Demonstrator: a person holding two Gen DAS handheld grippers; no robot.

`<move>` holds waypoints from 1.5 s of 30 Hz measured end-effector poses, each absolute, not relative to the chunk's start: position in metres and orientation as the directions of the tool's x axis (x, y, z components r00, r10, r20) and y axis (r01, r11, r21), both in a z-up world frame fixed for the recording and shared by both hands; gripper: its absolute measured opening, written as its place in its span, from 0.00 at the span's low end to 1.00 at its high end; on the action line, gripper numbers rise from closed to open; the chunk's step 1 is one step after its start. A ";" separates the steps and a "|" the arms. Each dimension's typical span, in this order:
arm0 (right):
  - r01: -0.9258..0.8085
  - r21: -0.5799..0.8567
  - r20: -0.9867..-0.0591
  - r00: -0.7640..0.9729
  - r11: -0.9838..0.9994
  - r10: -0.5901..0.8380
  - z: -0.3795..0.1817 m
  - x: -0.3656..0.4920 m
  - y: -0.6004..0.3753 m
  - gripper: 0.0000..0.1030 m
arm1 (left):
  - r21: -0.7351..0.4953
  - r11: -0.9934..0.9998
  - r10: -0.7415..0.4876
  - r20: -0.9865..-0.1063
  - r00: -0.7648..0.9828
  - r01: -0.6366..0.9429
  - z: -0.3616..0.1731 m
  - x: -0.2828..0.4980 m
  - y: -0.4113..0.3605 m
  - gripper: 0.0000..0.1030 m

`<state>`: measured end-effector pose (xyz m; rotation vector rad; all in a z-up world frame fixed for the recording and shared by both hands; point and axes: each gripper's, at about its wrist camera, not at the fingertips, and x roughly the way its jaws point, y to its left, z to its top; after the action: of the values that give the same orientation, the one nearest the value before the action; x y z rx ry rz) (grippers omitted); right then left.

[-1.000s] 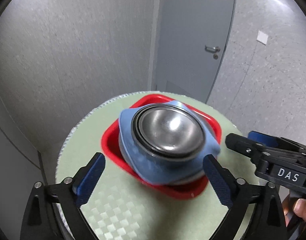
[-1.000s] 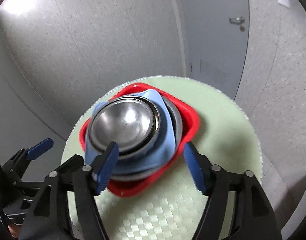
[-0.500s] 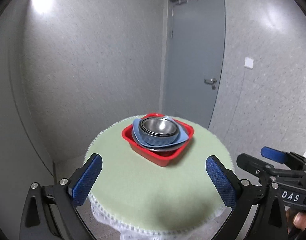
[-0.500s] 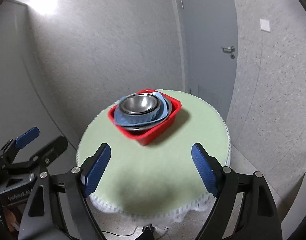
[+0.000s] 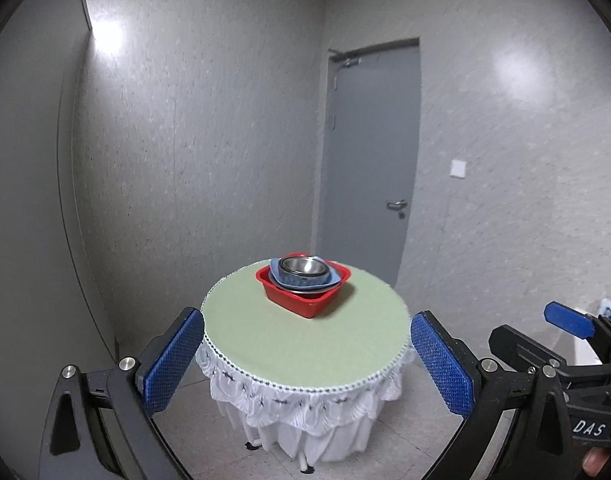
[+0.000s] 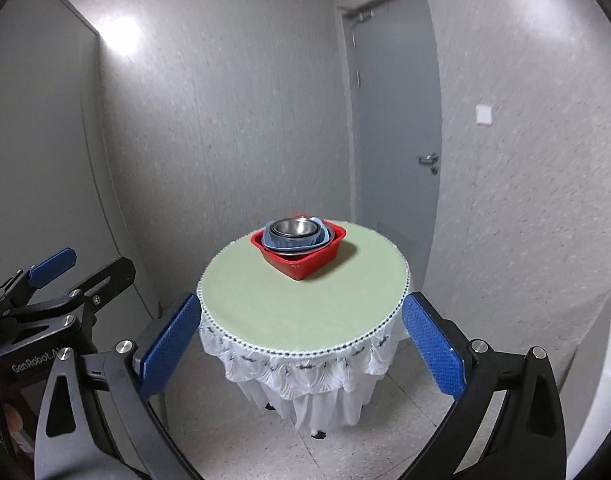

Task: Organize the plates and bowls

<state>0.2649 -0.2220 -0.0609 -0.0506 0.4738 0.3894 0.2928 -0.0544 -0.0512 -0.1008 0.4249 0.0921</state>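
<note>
While a red square dish (image 5: 305,298) sits on the far half of a round table (image 5: 305,344), it holds the whole nested stack: a metal plate's rim (image 5: 301,290) shows just above the red wall, a pale blue bowl (image 5: 305,278) rests in that, and a shiny steel bowl (image 5: 304,266) sits innermost, open side up. The dish stands cornerwise to both cameras, one corner pointing toward the near edge. The tabletop is covered in pale green, edged with a beaded trim, and a white ruffled skirt (image 5: 305,408) hangs below it to the speckled floor (image 6: 405,420).

Both grippers hang well back from the table, touching nothing. The left gripper (image 5: 307,364) has its blue pads (image 5: 173,360) spread wide, the table's near edge framed between them and nothing in the gap. The right gripper (image 6: 299,344) likewise stands wide apart; its jaws have just been opening, with nothing between them, and its pads (image 6: 433,346) bracket the table's front rim. Each camera catches the other tool at its edge: the right gripper's black frame low on the right of the left view, with a fingertip (image 5: 595,462) of the person's hand below it, and the left gripper's frame low on the left of the right view.

Behind the table, grey textured walls meet at a corner, with a closed grey door (image 5: 369,168) and a white wall switch (image 5: 458,168) to its right.
</note>
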 end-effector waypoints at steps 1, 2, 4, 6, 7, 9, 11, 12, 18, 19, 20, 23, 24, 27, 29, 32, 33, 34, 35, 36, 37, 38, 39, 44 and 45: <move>-0.371 0.036 -0.442 0.827 0.928 0.348 -0.057 0.247 -0.223 1.00 | -0.075 0.992 0.061 -0.405 0.912 -0.100 -0.047 0.266 -0.057 0.99; -0.364 0.025 -0.431 0.836 0.931 0.338 -0.054 0.228 -0.222 1.00 | -0.070 0.993 0.058 -0.398 0.916 -0.093 -0.048 0.247 -0.053 0.99; -0.348 0.009 -0.419 0.850 0.937 0.320 -0.051 0.197 -0.223 1.00 | -0.056 0.995 0.049 -0.393 0.918 -0.077 -0.048 0.216 -0.052 0.99; -0.322 -0.004 -0.401 0.867 0.947 0.294 -0.049 0.163 -0.221 1.00 | -0.029 0.997 0.053 -0.383 0.922 -0.069 -0.046 0.169 -0.052 0.99; -0.306 -0.008 -0.402 0.873 0.952 0.277 -0.049 0.145 -0.220 1.00 | -0.027 0.998 0.050 -0.384 0.922 -0.065 -0.046 0.154 -0.049 0.99; -0.288 -0.004 -0.396 0.880 0.958 0.263 -0.049 0.109 -0.219 1.00 | -0.023 0.999 0.036 -0.386 0.922 -0.049 -0.043 0.111 -0.047 0.99; -0.262 -0.006 -0.399 0.886 0.965 0.238 -0.047 0.078 -0.219 1.00 | -0.017 0.999 0.033 -0.380 0.924 -0.043 -0.037 0.066 -0.049 0.99; -0.246 -0.007 -0.397 0.890 0.969 0.223 -0.046 0.060 -0.219 1.00 | -0.015 0.999 0.031 -0.382 0.924 -0.039 -0.035 0.050 -0.049 0.99; -0.188 0.000 -0.379 0.909 0.982 0.174 -0.035 -0.015 -0.230 1.00 | 0.000 1.000 0.002 -0.340 0.941 -0.002 -0.008 -0.056 -0.061 0.99; -0.178 -0.005 -0.372 0.914 0.984 0.164 -0.033 -0.025 -0.232 1.00 | 0.005 1.000 0.003 -0.326 0.945 -0.001 -0.005 -0.072 -0.065 0.99; -0.172 -0.008 -0.365 0.918 0.985 0.158 -0.031 -0.031 -0.235 1.00 | 0.006 1.000 0.003 -0.320 0.948 -0.001 -0.003 -0.081 -0.066 0.99; -0.164 -0.014 -0.345 0.927 0.986 0.149 -0.025 -0.052 -0.245 1.00 | 0.000 1.000 -0.011 -0.309 0.951 0.012 0.000 -0.109 -0.072 0.99; -0.162 -0.015 -0.341 0.929 0.987 0.147 -0.023 -0.055 -0.249 1.00 | -0.002 1.000 -0.015 -0.304 0.953 0.015 0.001 -0.113 -0.074 0.99; -0.150 -0.026 -0.318 0.939 0.988 0.134 -0.019 -0.066 -0.260 1.00 | -0.003 1.000 -0.018 -0.284 0.959 0.018 0.005 -0.124 -0.083 0.99; -0.149 -0.027 -0.316 0.940 0.989 0.133 -0.016 -0.068 -0.269 1.00 | -0.013 0.999 -0.038 -0.278 0.960 0.036 0.005 -0.119 -0.088 0.99; -0.140 -0.052 -0.302 0.946 0.989 0.118 -0.012 -0.069 -0.282 1.00 | -0.022 0.999 -0.034 -0.280 0.959 0.029 0.004 -0.114 -0.094 0.99; -0.143 -0.055 -0.302 0.946 0.988 0.120 -0.012 -0.068 -0.286 1.00 | -0.026 0.999 -0.034 -0.277 0.960 0.028 0.004 -0.118 -0.097 0.99; -0.147 -0.055 -0.304 0.945 0.988 0.124 -0.011 -0.066 -0.291 1.00 | -0.027 0.999 -0.038 -0.277 0.960 0.032 0.003 -0.114 -0.098 0.99; -0.148 -0.057 -0.303 0.945 0.987 0.124 -0.011 -0.066 -0.294 1.00 | -0.026 0.999 -0.040 -0.276 0.960 0.034 0.003 -0.110 -0.100 0.99; -0.147 -0.059 -0.300 0.946 0.987 0.123 -0.011 -0.066 -0.297 1.00 | -0.025 0.999 -0.040 -0.276 0.960 0.035 0.003 -0.112 -0.102 0.99; -0.145 -0.059 -0.297 0.947 0.988 0.122 -0.010 -0.065 -0.300 1.00 | -0.026 0.999 -0.039 -0.275 0.961 0.033 0.004 -0.114 -0.105 0.99; -0.145 -0.061 -0.292 0.949 0.988 0.121 -0.010 -0.064 -0.303 1.00 | -0.023 0.999 -0.038 -0.276 0.960 0.032 0.005 -0.103 -0.105 0.99; -0.147 -0.063 -0.291 0.949 0.987 0.122 -0.010 -0.062 -0.306 1.00 | -0.020 0.999 -0.032 -0.277 0.960 0.028 0.005 -0.105 -0.108 0.99; -0.153 -0.059 -0.295 0.947 0.986 0.130 -0.013 -0.056 -0.316 1.00 | -0.016 1.000 -0.028 -0.281 0.959 0.025 0.008 -0.091 -0.110 0.99; -0.155 -0.057 -0.296 0.946 0.986 0.132 -0.013 -0.055 -0.318 1.00 | -0.015 1.000 -0.028 -0.281 0.959 0.025 0.011 -0.088 -0.110 0.99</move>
<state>-0.0553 -0.3176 -0.0129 -0.0804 0.2958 0.1463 -0.0880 -0.1098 0.0108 -0.0113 0.2848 -0.0271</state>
